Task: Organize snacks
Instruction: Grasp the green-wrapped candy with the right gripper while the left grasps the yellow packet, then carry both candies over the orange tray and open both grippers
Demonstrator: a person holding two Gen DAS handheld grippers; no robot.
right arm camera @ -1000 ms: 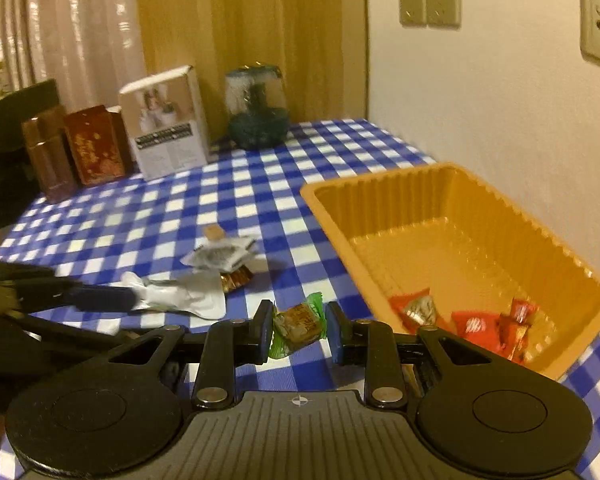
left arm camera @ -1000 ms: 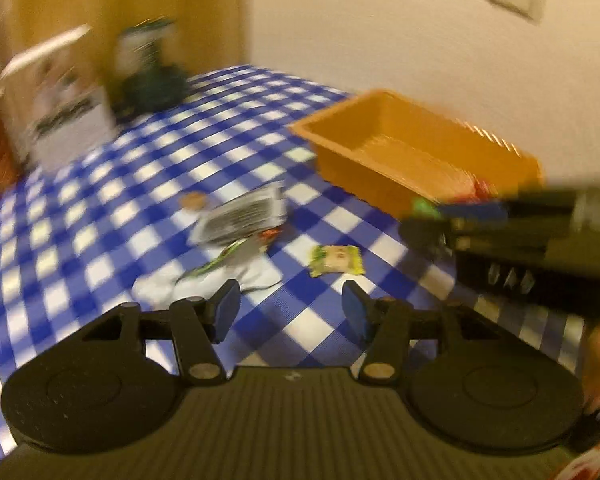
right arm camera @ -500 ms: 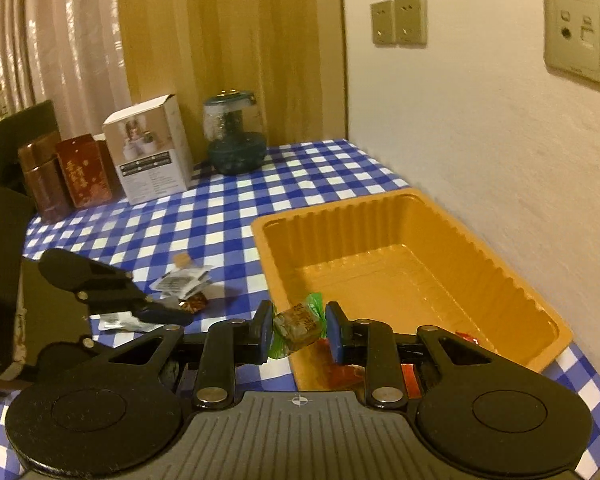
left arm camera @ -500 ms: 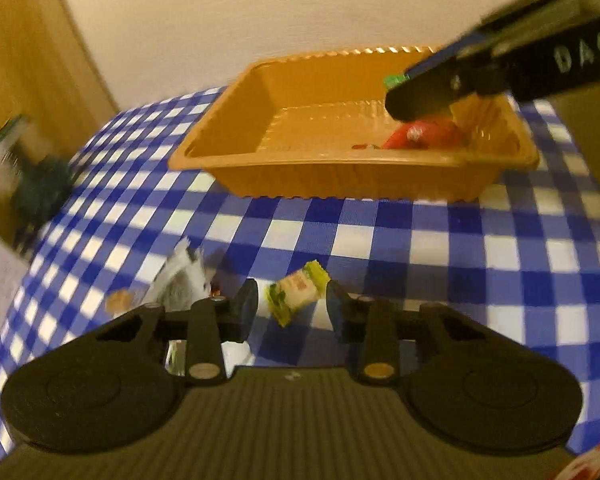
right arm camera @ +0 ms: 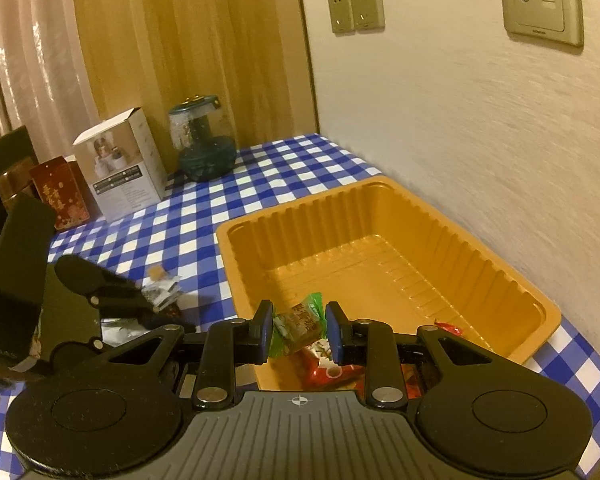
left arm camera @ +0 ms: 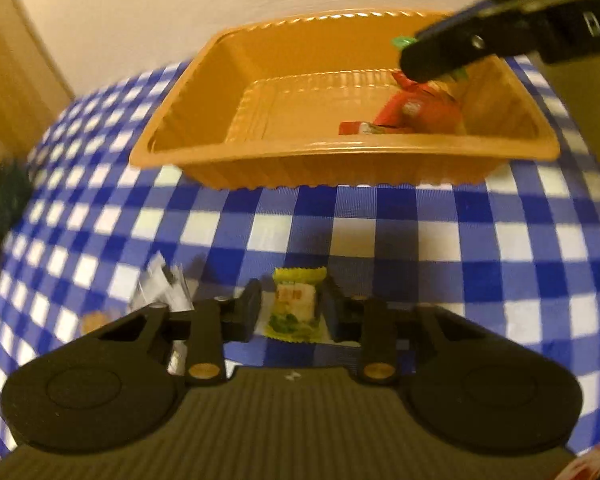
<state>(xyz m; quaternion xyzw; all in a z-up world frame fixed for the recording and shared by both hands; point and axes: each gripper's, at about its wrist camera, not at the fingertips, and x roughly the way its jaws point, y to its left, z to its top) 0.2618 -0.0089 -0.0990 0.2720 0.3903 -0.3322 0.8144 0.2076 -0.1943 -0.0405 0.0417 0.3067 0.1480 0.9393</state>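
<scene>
Left tool: jaws pressed in on a yellow-green wrapped snack, which sits low on the checked tabletop. Snack's long axis runs away from the camera, along the fingers; crimped yellow end points toward the orange tray, leafy green end toward the tool body. Left finger shows a thin gap beside the wrapper, right pad looks in contact.

Just left of that tool: a crumpled silver wrapper and a small tan snack, both blurred, lying on the cloth.

Right tool: pinching a brown snack with green wrapper ends, held over the near end of the orange tray. Its long axis is tilted, upper green twist pointing up and to the right, lower green end down and to the left.

Below it, on the tray's near floor: red wrapped snacks. Rest of the tray floor is bare.

In the left view the right tool appears top right, over the tray's right end, above the red packets.

Further back on the tabletop: red tin, white carton, dark green glass jar. Wall sockets behind.
</scene>
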